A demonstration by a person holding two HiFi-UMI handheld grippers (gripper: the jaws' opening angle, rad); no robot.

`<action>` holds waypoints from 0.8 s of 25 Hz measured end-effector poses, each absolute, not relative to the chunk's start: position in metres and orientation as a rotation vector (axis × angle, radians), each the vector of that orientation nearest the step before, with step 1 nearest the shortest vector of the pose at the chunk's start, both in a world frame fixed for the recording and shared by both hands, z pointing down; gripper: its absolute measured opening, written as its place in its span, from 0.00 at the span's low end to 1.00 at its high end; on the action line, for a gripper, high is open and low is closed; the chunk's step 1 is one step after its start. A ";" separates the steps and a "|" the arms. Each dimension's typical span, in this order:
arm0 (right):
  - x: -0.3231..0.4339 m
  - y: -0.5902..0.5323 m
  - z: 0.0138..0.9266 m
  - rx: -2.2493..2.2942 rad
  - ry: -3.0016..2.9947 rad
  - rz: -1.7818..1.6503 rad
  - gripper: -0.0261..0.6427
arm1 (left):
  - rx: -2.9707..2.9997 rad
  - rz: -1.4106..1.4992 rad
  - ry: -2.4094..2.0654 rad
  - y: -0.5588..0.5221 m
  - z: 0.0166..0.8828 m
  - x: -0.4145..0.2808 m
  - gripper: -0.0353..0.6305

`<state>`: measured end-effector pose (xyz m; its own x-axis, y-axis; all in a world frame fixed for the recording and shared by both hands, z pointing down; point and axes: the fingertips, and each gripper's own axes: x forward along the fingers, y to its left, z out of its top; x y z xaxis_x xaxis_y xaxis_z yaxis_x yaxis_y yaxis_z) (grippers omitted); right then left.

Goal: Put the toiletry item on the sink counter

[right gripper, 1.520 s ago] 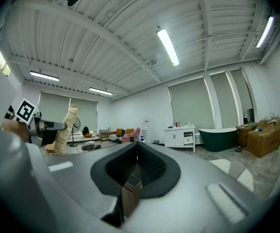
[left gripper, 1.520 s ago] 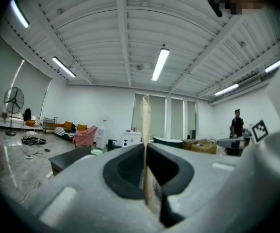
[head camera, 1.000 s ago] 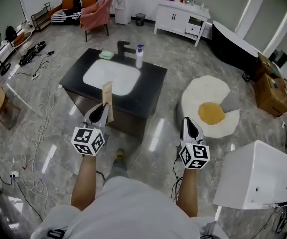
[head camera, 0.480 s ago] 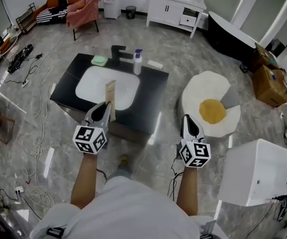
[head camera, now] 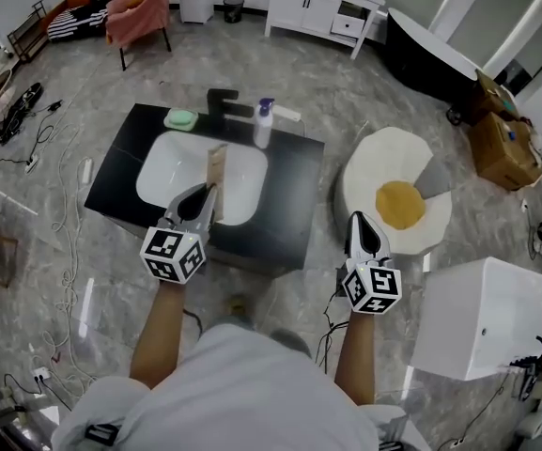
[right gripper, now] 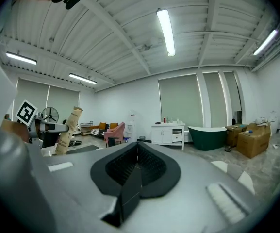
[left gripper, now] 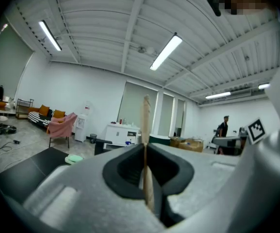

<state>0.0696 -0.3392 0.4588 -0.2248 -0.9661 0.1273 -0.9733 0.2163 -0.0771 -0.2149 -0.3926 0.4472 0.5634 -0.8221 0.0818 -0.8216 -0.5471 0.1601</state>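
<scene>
My left gripper (head camera: 198, 202) is shut on a thin tan toiletry packet (head camera: 217, 170) that stands upright out of its jaws. In the head view the packet shows over the front of the white basin (head camera: 181, 169) of the black sink counter (head camera: 285, 195). The left gripper view shows the packet (left gripper: 145, 130) edge-on, pinched between the pads. My right gripper (head camera: 363, 235) is shut with nothing in it, short of the counter's right front corner. From the right gripper view the packet (right gripper: 67, 130) appears at the left, and the jaws of that gripper (right gripper: 138, 147) meet.
A black faucet (head camera: 225, 101), a soap pump bottle (head camera: 264, 122) and a green soap (head camera: 180, 118) sit along the counter's back. An egg-shaped rug (head camera: 397, 203) lies to the right, a white box (head camera: 485, 318) nearer right. Cables (head camera: 54, 172) trail on the floor at left.
Both grippers have moved forward toward the sink counter, which now lies closer under them. The packet stays gripped and has come over the basin's front.
</scene>
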 end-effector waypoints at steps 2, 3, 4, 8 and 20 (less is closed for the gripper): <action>0.068 -0.347 0.461 1.928 -2.410 0.228 0.04 | 2.625 -0.001 -1.366 -0.404 0.449 -0.213 0.07; 0.069 -0.350 0.462 1.932 -2.410 0.234 0.04 | 2.626 0.003 -1.355 -0.409 0.451 -0.211 0.07; 0.071 -0.353 0.463 1.938 -2.407 0.237 0.04 | 2.627 0.010 -1.345 -0.413 0.454 -0.208 0.07; 0.085 -0.366 0.463 1.961 -2.385 0.239 0.04 | 2.624 0.033 -1.318 -0.425 0.459 -0.193 0.07; 0.130 -0.409 0.465 1.903 -2.438 0.243 0.04 | 2.610 0.050 -1.379 -0.451 0.447 -0.143 0.07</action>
<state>0.1295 -0.4090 0.4649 -0.2467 -0.9607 0.1270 -0.9669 0.2352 -0.0991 -0.1431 -0.4507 0.4474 0.5669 -0.8153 0.1179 -0.8217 -0.5496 0.1508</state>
